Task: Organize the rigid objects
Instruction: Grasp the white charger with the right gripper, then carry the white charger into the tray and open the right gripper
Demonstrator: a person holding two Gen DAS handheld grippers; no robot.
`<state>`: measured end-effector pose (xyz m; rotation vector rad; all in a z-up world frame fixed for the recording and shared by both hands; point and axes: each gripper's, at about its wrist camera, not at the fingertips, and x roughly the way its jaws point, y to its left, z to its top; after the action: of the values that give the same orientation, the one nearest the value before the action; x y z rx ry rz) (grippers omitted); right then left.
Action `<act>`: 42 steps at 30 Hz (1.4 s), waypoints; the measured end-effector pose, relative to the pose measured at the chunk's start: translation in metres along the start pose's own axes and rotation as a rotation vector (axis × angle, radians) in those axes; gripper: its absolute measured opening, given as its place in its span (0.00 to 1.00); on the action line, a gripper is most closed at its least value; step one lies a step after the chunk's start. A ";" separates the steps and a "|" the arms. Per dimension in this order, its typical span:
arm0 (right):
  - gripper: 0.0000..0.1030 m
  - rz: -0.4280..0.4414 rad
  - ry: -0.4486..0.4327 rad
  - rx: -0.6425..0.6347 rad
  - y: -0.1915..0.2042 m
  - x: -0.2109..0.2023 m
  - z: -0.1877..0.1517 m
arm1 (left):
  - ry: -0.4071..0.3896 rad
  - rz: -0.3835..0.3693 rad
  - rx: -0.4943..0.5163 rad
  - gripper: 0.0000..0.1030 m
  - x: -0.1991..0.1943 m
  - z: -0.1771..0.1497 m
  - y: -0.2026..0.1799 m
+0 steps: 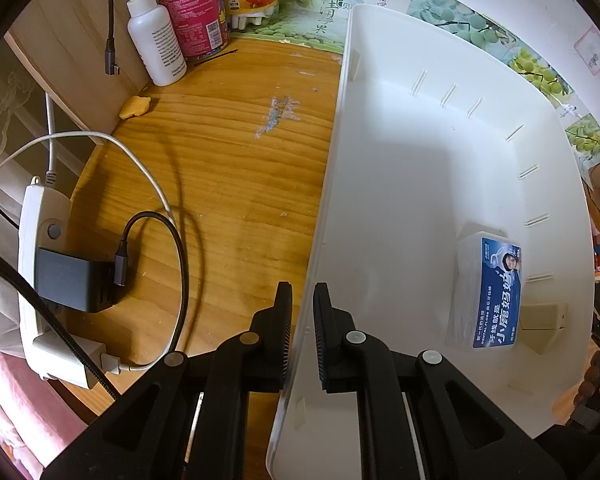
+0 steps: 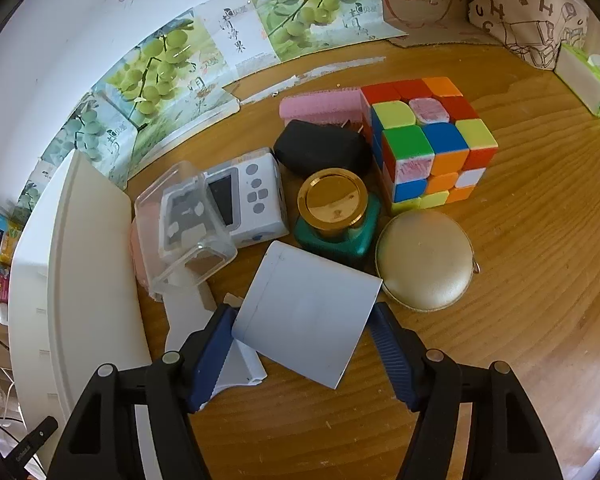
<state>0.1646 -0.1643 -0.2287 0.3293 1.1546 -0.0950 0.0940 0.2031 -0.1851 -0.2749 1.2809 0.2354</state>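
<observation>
My left gripper (image 1: 302,336) is clamped narrow on the near wall of the white plastic bin (image 1: 420,168), one finger outside and one inside. Inside the bin, to the right of this gripper and close to the far wall, lies a box of dental floss (image 1: 488,292) with a blue label. On the wooden surface (image 1: 228,168) to the left of the gripper are a white power strip (image 1: 40,264) with a black charger (image 1: 72,280) plugged in it.

My right gripper (image 2: 302,344) stands fairly wide around a flat pale grey box (image 2: 308,316), which lies tilted between the blue fingers (image 2: 210,356). The left finger seems to touch its corner; at the right finger I cannot tell if there is contact. Just beyond the box stand a green jar with a gold lid (image 2: 334,208), a gold round case (image 2: 424,260), a colour puzzle cube (image 2: 428,140), a white small device with buttons (image 2: 252,196) and a clear plastic case (image 2: 184,224). The bin is at the left of this gripper.
</observation>
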 end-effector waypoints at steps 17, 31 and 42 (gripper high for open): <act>0.62 0.069 0.023 0.057 -0.014 -0.021 -0.023 | 0.001 -0.001 0.005 0.11 0.001 0.001 -0.002; 0.58 0.135 -0.051 0.084 -0.016 -0.055 -0.032 | 0.001 -0.004 0.022 0.11 0.001 0.004 -0.004; 0.58 0.213 -0.195 -0.030 0.008 -0.092 -0.032 | 0.001 -0.006 0.026 0.11 0.000 0.004 -0.004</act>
<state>0.1011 -0.1557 -0.1546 0.4054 0.9219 0.0756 0.0990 0.2002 -0.1842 -0.2565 1.2828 0.2138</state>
